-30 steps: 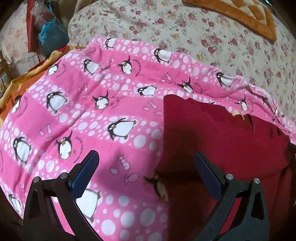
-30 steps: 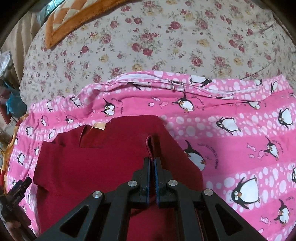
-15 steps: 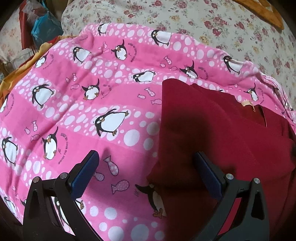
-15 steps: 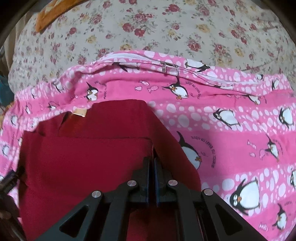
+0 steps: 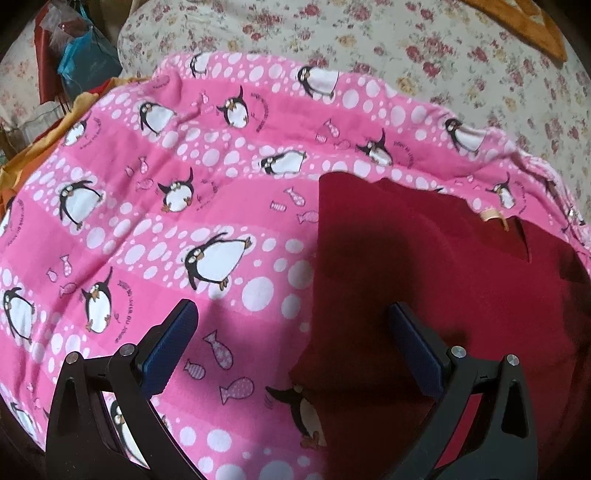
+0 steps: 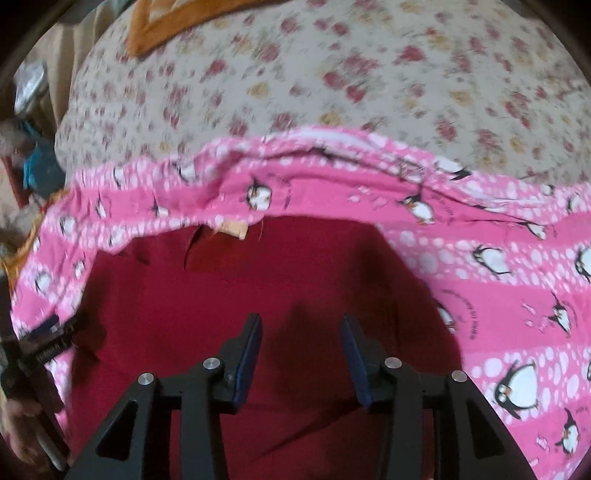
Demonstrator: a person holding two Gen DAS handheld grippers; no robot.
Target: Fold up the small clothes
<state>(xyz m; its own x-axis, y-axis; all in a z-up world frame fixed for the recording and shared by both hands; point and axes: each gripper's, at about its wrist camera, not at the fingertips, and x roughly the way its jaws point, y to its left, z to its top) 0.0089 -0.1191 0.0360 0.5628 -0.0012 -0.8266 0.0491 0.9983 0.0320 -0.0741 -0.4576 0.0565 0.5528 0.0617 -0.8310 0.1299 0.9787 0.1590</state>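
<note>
A dark red garment (image 5: 424, 280) lies flat on a pink penguin-print blanket (image 5: 177, 221), with a small tan label near its collar (image 5: 491, 216). My left gripper (image 5: 291, 332) is open and empty, low over the garment's left edge. In the right wrist view the garment (image 6: 258, 280) fills the middle. My right gripper (image 6: 301, 343) is open and empty just above the red cloth. The left gripper also shows at the left edge of the right wrist view (image 6: 40, 350).
The blanket (image 6: 498, 280) lies on a floral bedspread (image 5: 406, 55). An orange-bordered quilt (image 6: 177, 22) lies at the back. Blue and red bags (image 5: 81, 62) and orange cloth (image 5: 44, 140) sit off the bed's left side.
My right gripper has opened and let go of the red garment's fold, which now lies flat. The left gripper stayed open and shifted slightly.
</note>
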